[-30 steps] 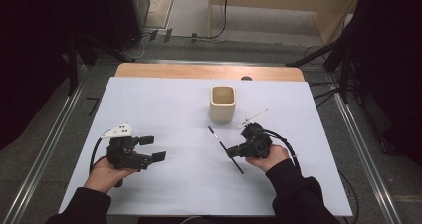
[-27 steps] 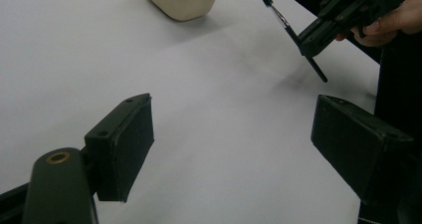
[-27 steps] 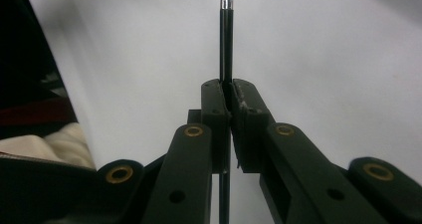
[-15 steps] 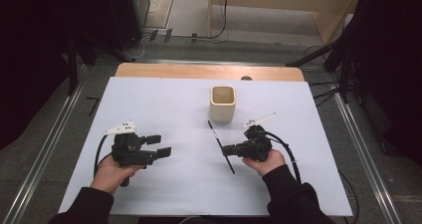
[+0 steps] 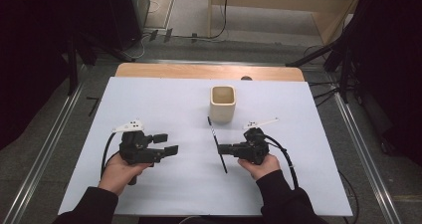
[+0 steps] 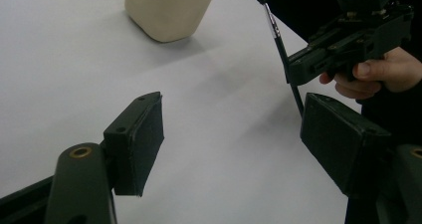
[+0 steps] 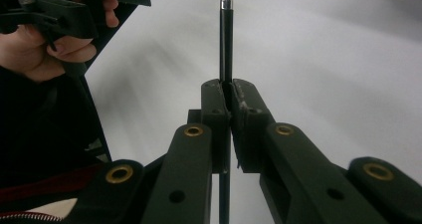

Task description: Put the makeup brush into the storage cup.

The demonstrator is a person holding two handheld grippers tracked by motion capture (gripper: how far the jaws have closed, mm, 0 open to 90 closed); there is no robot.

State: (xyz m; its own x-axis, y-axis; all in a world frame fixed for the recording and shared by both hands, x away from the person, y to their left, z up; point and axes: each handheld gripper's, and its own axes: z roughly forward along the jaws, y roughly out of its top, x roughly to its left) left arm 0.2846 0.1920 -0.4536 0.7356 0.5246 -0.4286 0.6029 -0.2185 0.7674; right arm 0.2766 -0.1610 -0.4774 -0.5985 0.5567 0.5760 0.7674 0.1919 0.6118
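Note:
A thin black rod with a silver band near its far end is clamped between the jaws of my right gripper, which is shut on it. The rod runs straight up from that gripper, crosswise to the jaws. A cream square cup stands upright just beyond the rod's far tip. My left gripper hovers at the left, pointing right toward the rod. Its jaws have just been closing a little and stand open with nothing between them. The cup and the held rod lie ahead of it.
A white sheet covers the table, with a wooden strip at its far edge. Metal rails run along both sides. Cables trail from each gripper. Bare sheet lies between the two grippers.
The right gripper has turned the rod so it lies more along the table's depth. The left gripper has drifted slightly right and its jaws have narrowed a little.

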